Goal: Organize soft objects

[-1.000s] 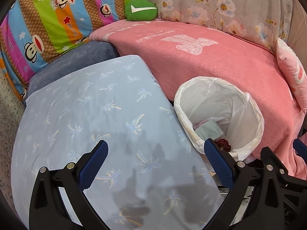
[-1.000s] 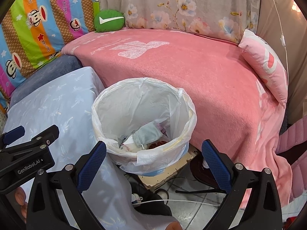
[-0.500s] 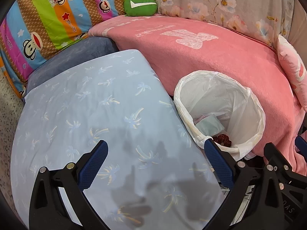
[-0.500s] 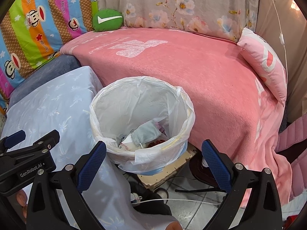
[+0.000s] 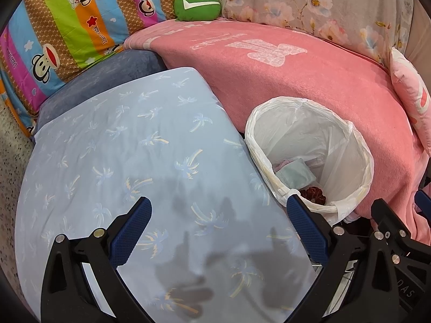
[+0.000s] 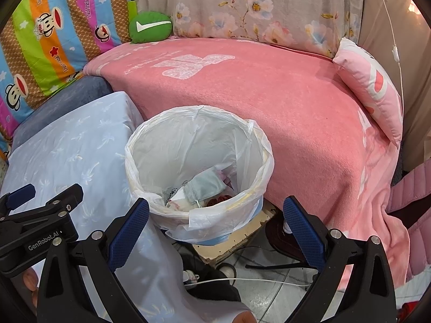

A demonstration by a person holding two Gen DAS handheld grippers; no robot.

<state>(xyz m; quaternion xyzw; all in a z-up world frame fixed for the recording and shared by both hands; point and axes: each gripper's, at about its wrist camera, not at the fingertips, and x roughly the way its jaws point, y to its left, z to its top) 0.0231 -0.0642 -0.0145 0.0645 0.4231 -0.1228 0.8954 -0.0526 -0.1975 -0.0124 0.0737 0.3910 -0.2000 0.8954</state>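
Left gripper (image 5: pixel 216 227) held wide open, nothing gripped, poised above pale blue palm-print pillow (image 5: pixel 129 161); right gripper (image 6: pixel 215 222) likewise spread wide and empty, aimed over bag-lined waste bin (image 6: pixel 264 145); pillow laid flat on dark blue cushion (image 5: pixel 107 72), edge just beside bin; green swoosh cushion (image 5: pixel 198 5) tucked into far corner on pink blanket (image 5: pixel 309 86); pink pillow (image 6: pixel 371 86) propped at blanket's right end; arrangement judged consistent with either tidied or pending state; stage not determinable.
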